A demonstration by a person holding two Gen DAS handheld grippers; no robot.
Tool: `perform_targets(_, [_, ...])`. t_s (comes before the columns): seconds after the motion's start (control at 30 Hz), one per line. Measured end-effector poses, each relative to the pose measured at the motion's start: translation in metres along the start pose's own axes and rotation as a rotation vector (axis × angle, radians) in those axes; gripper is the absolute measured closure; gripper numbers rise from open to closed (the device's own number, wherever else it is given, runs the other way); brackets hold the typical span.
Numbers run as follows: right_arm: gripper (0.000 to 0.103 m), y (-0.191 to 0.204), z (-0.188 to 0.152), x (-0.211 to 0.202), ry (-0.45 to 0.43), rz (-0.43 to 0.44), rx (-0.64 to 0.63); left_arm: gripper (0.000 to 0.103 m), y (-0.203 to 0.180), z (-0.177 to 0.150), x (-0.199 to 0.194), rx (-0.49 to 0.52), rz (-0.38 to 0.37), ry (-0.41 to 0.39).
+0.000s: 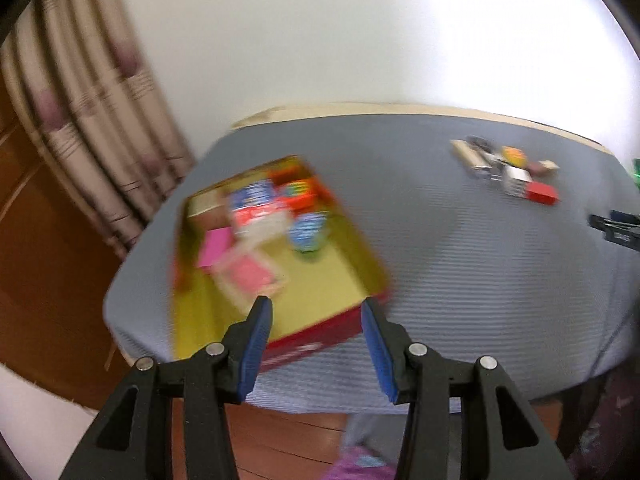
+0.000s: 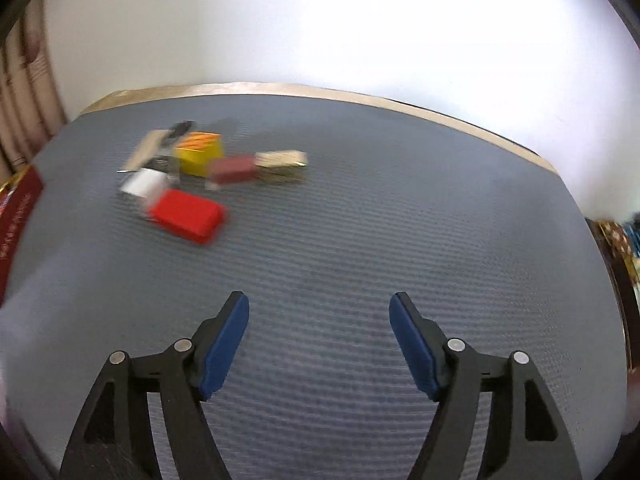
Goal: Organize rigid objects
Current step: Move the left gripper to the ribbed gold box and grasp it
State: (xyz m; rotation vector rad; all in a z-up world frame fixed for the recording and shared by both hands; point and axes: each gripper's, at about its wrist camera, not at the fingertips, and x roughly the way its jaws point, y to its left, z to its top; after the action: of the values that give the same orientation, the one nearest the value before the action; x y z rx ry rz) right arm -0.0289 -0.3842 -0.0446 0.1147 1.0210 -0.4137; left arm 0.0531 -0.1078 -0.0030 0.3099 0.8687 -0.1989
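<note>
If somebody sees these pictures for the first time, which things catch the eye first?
Probably the red box with its yellow inside, half filled with colourful items, on the left of the grey table. Next, the loose pile farther right, led by a bright red block and a yellow cube. Both open grippers hold nothing.

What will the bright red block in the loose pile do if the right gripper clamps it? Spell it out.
The red block looks boxy with flat faces, so it should stay stiff and not roll. It lies flat on the ribbed grey mat, so it will probably not slide or tip. The white piece beside it may get nudged.
</note>
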Motion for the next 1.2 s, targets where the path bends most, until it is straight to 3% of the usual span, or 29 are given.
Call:
perform_targets(0.13, [0.031,-0.019,-0.004,0.009,0.004,0.027,0.054,0.056,-0.036,0.017,0.004,0.037,-0.092,0.027])
perform_targets(0.23, [0.015,-0.019,-0.003,0.008,-0.013,0.041,0.064,0.056,-0.064,0.043,0.013,0.056,-0.167,0.062])
perform_targets(0.4, [0.010,-0.027,-0.002,0.006,-0.038,0.081,0.088,0.056,-0.092,0.093,0.038,0.039,-0.211,0.106])
perform_targets(0.6, [0.007,-0.035,-0.003,0.008,-0.034,0.135,0.085,0.056,-0.113,0.157,0.093,-0.020,-0.249,0.172])
perform_targets(0.67, [0.007,-0.025,-0.007,0.005,-0.026,0.150,0.073,0.056,-0.122,0.174,0.111,-0.026,-0.293,0.191])
perform_targets(0.77, [0.007,-0.023,-0.009,0.006,-0.028,0.167,0.070,0.056,-0.135,0.196,0.140,-0.040,-0.291,0.229])
perform_targets(1.03, [0.007,-0.030,-0.015,-0.003,-0.035,0.203,0.065,0.056,-0.154,0.218,0.205,-0.036,-0.294,0.344])
perform_targets(1.2, [0.007,-0.031,-0.016,-0.005,-0.030,0.214,0.064,0.056,-0.156,0.222,0.226,-0.067,-0.353,0.393])
